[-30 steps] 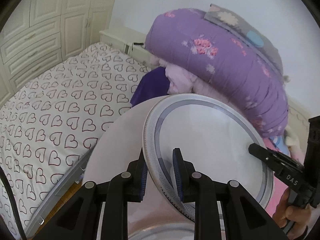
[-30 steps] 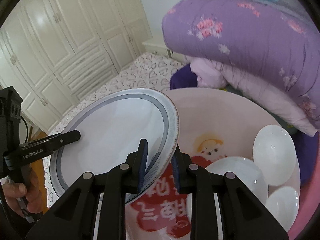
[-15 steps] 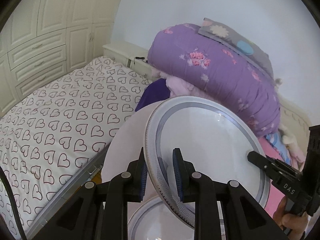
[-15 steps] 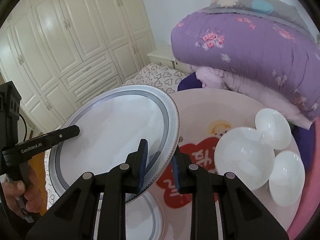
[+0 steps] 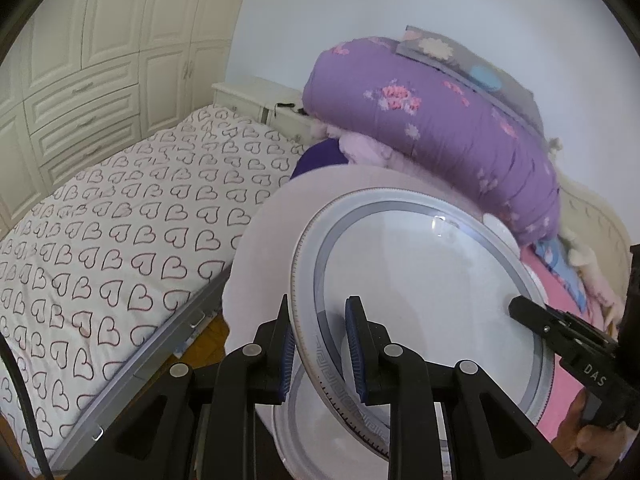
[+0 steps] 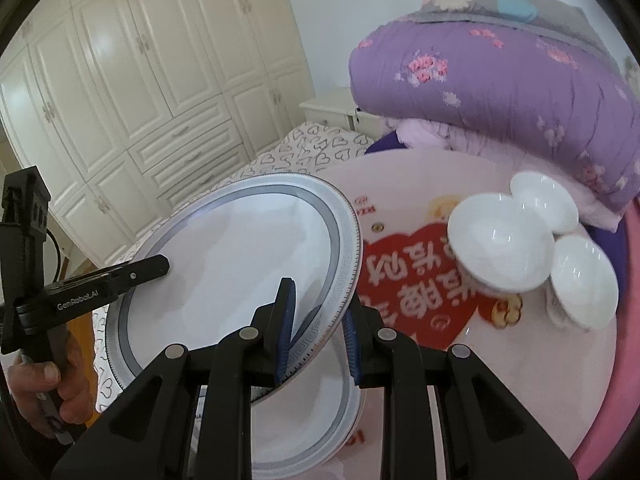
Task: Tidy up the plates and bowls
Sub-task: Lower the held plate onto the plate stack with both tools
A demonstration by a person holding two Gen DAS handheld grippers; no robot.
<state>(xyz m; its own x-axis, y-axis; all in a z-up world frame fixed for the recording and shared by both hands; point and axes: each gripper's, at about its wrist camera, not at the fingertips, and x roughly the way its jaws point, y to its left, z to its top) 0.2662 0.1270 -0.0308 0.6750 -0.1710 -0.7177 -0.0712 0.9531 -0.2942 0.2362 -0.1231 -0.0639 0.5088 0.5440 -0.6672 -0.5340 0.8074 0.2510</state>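
A large white plate (image 5: 420, 300) with a grey patterned rim hangs tilted over the round pink table (image 5: 272, 248). My left gripper (image 5: 318, 320) is shut on its left rim. My right gripper (image 6: 320, 312) is shut on the opposite rim of the same plate (image 6: 240, 272). Each gripper also shows in the other's view, at the plate's far edge. Right under the held plate, a matching plate (image 6: 304, 420) lies on the table (image 6: 520, 380); whether more lie beneath it is hidden. Three white bowls (image 6: 500, 240) cluster at the table's right side.
A bed with a heart-print sheet (image 5: 120, 240) runs along the left. A folded purple quilt (image 5: 440, 128) and pillows are piled behind the table. Cream wardrobes (image 6: 140, 80) line the far wall, with a white nightstand (image 5: 256, 96) beside them. A hand (image 6: 36, 376) grips the left tool.
Both grippers have carried the plate back across the table, away from the quilt. The matching plate on the table has come into view beneath it. Both grips are unchanged.
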